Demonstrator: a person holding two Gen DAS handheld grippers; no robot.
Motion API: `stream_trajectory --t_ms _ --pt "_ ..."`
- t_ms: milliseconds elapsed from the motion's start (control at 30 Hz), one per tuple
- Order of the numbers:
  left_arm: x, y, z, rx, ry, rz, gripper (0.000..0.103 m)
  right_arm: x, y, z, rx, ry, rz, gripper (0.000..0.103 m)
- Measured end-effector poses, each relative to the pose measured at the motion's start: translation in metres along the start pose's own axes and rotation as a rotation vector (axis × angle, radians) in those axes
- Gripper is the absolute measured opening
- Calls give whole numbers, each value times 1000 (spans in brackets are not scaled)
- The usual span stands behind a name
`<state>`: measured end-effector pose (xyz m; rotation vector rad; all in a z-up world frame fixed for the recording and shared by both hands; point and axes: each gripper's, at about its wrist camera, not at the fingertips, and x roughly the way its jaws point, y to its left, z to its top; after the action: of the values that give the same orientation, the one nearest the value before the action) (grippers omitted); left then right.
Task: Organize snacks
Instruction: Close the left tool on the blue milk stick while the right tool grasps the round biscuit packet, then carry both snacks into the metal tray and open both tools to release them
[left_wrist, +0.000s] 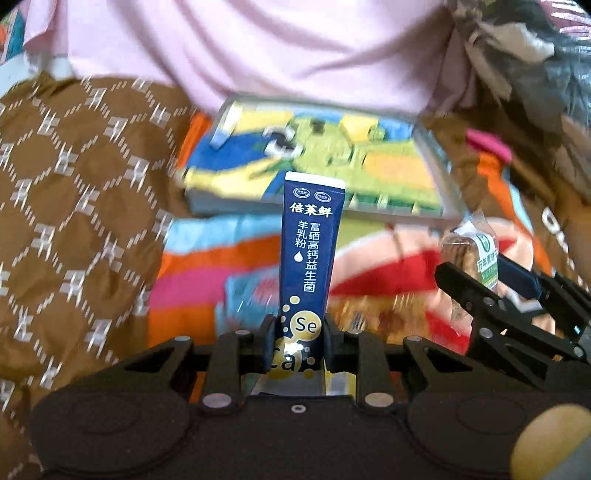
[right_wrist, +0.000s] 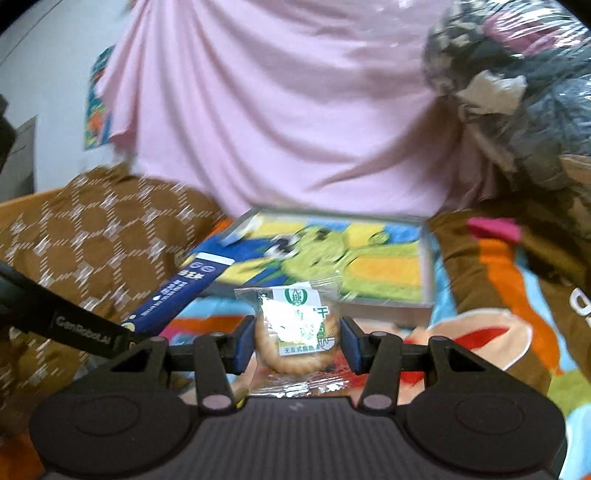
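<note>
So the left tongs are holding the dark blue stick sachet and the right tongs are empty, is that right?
Not quite. The left tongs do hold the dark blue stick sachet, but the right tongs are not empty: the right wrist view shows them gripping a clear-wrapped biscuit.

The shallow tray (right_wrist: 426, 273) ahead lies open from above, with only a small pale packet (right_wrist: 240, 232) at its far left corner. A brown patterned cushion (right_wrist: 92, 240) crowds its left side, a brown and orange bundle (right_wrist: 491, 266) its right, and pink cloth (right_wrist: 277, 110) hangs just behind.
</note>
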<state>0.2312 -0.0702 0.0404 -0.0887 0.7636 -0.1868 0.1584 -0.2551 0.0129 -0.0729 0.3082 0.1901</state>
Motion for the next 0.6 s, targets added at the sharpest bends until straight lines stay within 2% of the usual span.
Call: stream_trajectory --t_ms 100,333,600 --pt "10 -13 19 -2 -50 -3 27 14 -16 7 9 -50 -49 53" --pt "37 -35 59 -10 -145 -38 27 37 -40 18 19 -139 -87 53" --pt "79 -51 88 -45 -180 -46 27 74 -57 27 33 -195 -97 53"
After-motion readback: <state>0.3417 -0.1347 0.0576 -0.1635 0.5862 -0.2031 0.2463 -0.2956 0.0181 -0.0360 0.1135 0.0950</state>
